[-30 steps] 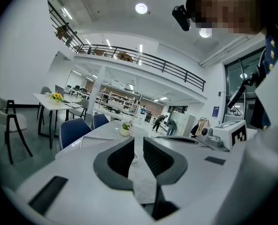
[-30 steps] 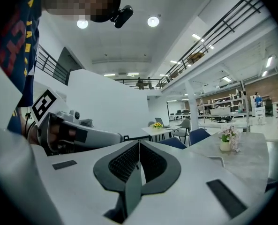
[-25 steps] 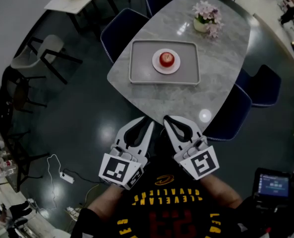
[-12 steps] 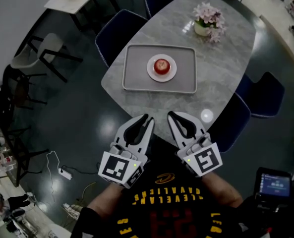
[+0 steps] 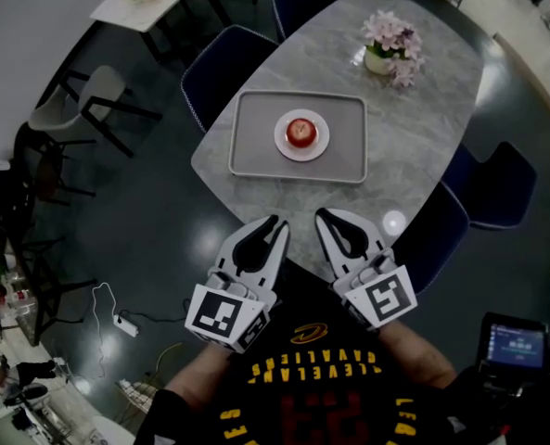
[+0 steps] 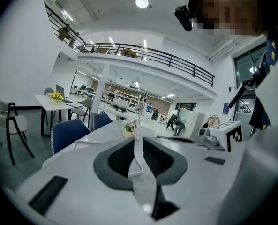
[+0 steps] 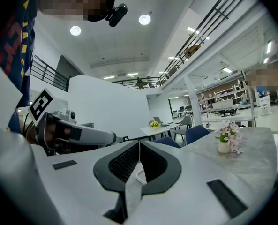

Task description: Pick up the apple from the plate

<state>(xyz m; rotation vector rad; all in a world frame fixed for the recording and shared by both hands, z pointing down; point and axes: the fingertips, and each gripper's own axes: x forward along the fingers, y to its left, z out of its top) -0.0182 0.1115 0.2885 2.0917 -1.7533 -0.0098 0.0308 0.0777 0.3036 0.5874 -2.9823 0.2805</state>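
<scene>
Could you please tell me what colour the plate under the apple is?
White. The plate shows best in the head view.

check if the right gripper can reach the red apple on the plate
Probably yes: nothing stands between the right gripper and the red apple, uncovered on its round white plate. The gripper is shut, and short of the grey marble table.

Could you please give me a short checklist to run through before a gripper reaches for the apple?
1. Apple sits on the plate, nothing over it: ok.
2. Plate lies inside the tray: ok.
3. Left gripper empty: ok. Its jaws show only a narrow gap: not ok for the apple.
4. Right gripper empty: ok. Its jaws are shut: not ok.
5. Grippers close to the apple: not ok, both are short of the table edge.
</scene>
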